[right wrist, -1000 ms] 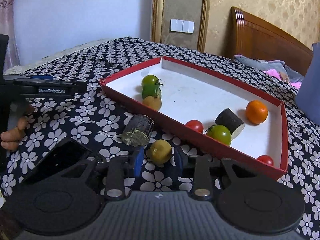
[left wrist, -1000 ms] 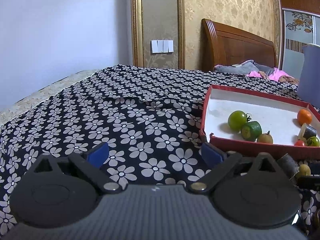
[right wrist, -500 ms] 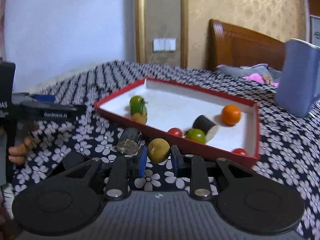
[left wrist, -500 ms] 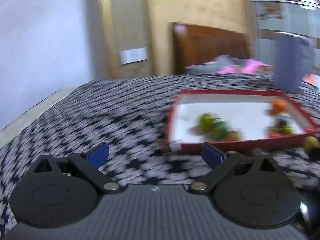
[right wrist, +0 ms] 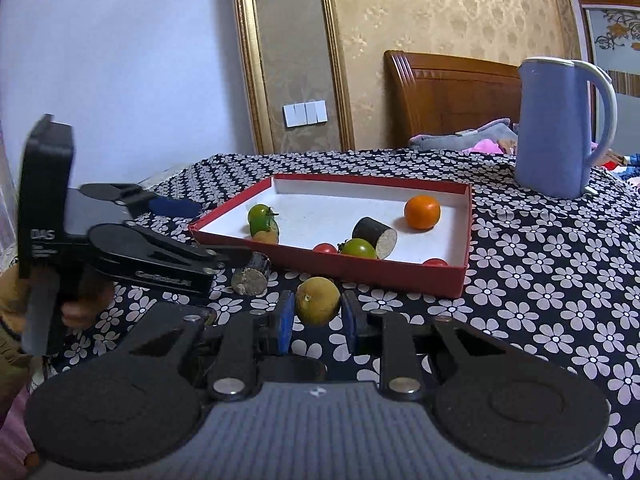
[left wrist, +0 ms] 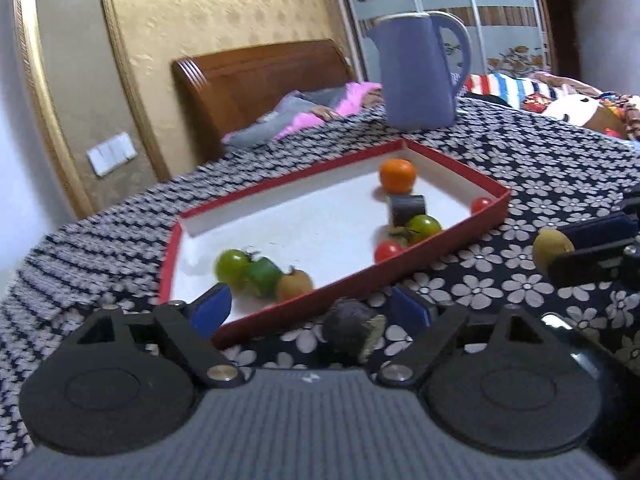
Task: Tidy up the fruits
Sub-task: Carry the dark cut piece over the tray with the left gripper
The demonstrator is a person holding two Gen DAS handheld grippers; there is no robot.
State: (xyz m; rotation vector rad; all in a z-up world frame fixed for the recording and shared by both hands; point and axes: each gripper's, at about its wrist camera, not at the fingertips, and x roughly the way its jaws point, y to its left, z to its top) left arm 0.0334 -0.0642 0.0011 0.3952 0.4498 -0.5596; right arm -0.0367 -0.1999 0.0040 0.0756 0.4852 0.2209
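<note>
My right gripper [right wrist: 316,318] is shut on a yellow-brown round fruit [right wrist: 318,301] and holds it above the cloth, in front of the red tray [right wrist: 466,236]. That fruit also shows at the right of the left wrist view [left wrist: 551,248]. The tray [left wrist: 420,262] holds an orange [right wrist: 422,212], green tomatoes [right wrist: 359,248], red tomatoes and a dark cut piece [right wrist: 375,234]. My left gripper [left wrist: 310,312] is open, with a dark cut piece [left wrist: 352,330] lying on the cloth between its fingers. The left gripper is seen from the right wrist [right wrist: 192,236].
A blue kettle [right wrist: 560,128] stands on the flowered cloth [right wrist: 560,280] behind the tray's right corner. A wooden headboard [left wrist: 256,80] and bedding lie beyond. A hand [right wrist: 72,300] holds the left gripper's handle.
My left gripper swung right and now straddles the dark piece beside the tray. My right gripper lifted the yellow-brown fruit and pulled back a little from the tray.
</note>
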